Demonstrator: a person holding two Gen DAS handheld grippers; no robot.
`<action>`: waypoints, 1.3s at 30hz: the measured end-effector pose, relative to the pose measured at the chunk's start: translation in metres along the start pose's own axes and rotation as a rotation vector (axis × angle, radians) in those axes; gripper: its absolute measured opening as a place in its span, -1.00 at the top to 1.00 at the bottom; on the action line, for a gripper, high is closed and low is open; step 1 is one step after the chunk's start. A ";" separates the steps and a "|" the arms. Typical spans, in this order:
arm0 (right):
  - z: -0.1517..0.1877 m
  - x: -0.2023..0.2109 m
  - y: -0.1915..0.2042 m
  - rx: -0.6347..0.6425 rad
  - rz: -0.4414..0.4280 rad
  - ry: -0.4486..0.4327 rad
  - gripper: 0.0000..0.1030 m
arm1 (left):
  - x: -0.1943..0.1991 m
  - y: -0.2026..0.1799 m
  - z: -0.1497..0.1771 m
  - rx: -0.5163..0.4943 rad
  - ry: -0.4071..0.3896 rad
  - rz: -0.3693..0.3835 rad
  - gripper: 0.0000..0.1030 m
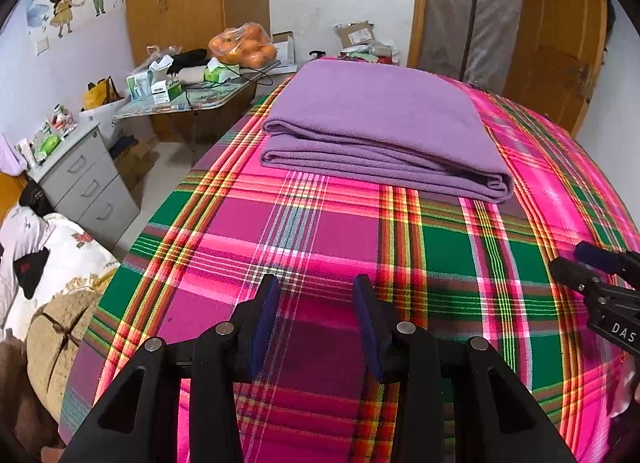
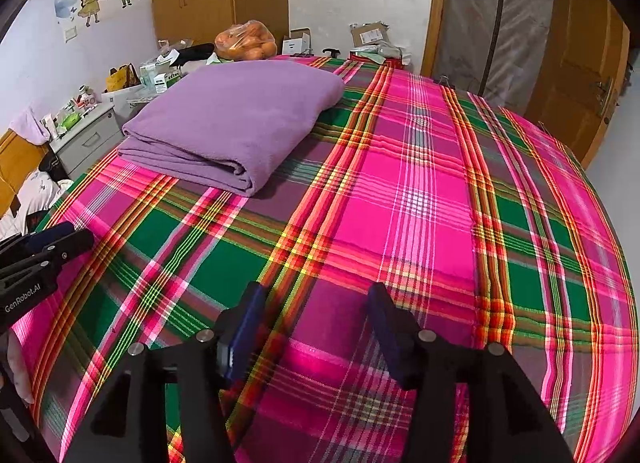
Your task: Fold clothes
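With both jaws apart and empty, looks like fold done. Left hand-held gripper [image 1: 316, 283] part-open, right hand-held gripper [image 2: 316, 291] wider, both hovering over plaid bed cover [image 2: 420, 203], gripping nothing. Purple cloth [image 1: 376, 119] at 12 o'clock from left, 11 o'clock from right; folded, layered, flat on bed. No other unfolded clothes visible; probably nothing left.

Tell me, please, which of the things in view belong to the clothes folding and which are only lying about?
Part of the job:
- folded purple cloth
- plaid sheet it lies on
- left gripper and right gripper, both open and empty

Just lying about:
- bag of oranges
- small boxes on the side table
- grey drawer unit
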State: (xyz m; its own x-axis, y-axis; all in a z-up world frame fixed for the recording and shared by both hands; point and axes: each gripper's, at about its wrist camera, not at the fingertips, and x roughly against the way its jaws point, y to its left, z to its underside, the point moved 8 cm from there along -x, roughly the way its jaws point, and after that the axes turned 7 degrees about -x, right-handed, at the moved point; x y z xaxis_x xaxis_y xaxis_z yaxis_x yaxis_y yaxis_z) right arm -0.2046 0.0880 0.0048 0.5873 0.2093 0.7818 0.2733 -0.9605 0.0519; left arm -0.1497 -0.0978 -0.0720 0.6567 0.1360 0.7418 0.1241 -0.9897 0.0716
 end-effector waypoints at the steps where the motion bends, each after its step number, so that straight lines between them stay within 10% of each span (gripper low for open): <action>1: 0.000 0.000 0.000 -0.001 -0.001 0.000 -0.05 | 0.000 0.000 0.000 0.002 0.001 0.001 0.22; 10: 0.000 -0.002 0.001 -0.004 -0.003 0.000 -0.05 | -0.003 -0.013 -0.002 -0.043 0.016 0.059 -0.34; 39: 0.001 -0.002 0.001 -0.006 -0.004 -0.001 -0.06 | -0.007 -0.019 -0.003 -0.034 0.037 0.037 -0.47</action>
State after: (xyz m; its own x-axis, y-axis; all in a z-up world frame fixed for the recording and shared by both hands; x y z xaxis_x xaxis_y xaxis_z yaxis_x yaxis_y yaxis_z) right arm -0.2048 0.0870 0.0028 0.5869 0.2129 0.7811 0.2709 -0.9608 0.0583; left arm -0.1589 -0.0796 -0.0771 0.6324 0.0985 0.7684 0.0750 -0.9950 0.0659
